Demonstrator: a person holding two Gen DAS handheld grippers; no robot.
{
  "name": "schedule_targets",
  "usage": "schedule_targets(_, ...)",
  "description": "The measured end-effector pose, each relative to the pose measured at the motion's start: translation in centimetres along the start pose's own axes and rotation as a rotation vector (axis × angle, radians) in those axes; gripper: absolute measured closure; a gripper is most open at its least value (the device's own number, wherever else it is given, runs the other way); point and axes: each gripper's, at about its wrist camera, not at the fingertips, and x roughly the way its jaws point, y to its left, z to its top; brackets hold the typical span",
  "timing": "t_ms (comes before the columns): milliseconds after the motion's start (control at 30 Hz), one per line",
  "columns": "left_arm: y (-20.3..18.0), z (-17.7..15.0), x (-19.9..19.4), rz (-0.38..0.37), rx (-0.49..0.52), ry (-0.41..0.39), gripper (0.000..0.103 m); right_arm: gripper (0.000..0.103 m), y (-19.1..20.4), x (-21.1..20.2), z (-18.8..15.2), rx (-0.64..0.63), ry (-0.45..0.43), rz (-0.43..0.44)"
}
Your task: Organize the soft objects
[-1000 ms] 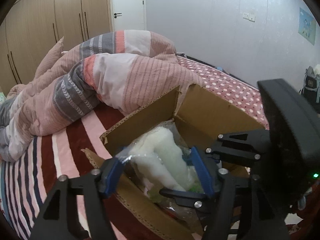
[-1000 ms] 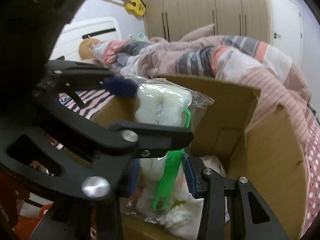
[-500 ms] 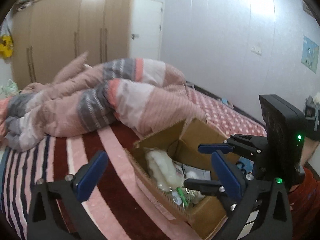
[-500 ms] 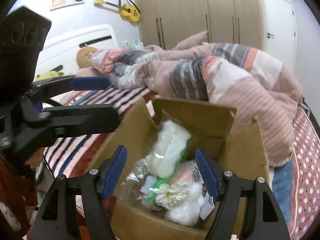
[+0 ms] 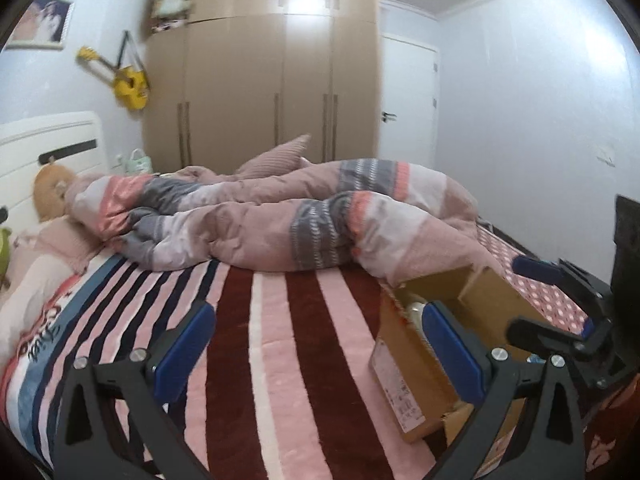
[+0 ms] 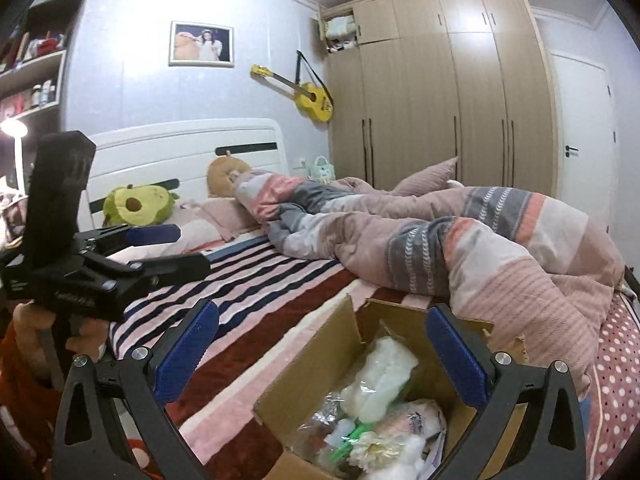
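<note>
An open cardboard box [image 6: 320, 364] sits on the bed near its front edge; it also shows in the left wrist view [image 5: 416, 376]. Inside lie a white plush in a clear bag [image 6: 380, 380], a pink soft toy [image 6: 416, 420] and white fluffy pieces [image 6: 400, 452]. My right gripper [image 6: 322, 350] is open and empty, raised above the box. My left gripper [image 5: 320, 350] is open and empty, over the striped blanket [image 5: 280, 340] left of the box. The left gripper also shows in the right wrist view [image 6: 172, 250].
A crumpled pink and grey duvet [image 6: 460, 248] lies across the bed behind the box. An avocado plush [image 6: 136, 204] and a brown plush [image 6: 224, 172] rest by the white headboard [image 6: 180, 148]. A wardrobe [image 5: 260, 92] stands behind.
Both grippers let go of the bagged white plush, which now lies in the box. Both opened wide and pulled up and back from the box.
</note>
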Motion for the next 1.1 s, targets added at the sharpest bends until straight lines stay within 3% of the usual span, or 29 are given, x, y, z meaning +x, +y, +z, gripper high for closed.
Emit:
schedule_targets(267,2.0,-1.4,0.8,0.042,-0.043,0.030,0.000,0.000,0.5,-0.3,-0.5,-0.008,-0.013,0.016)
schedule_targets(1100,2.1,-1.6,0.4,0.053,-0.043,0.015,0.001,0.000,0.4,-0.5,-0.7,-0.008,-0.014,0.028)
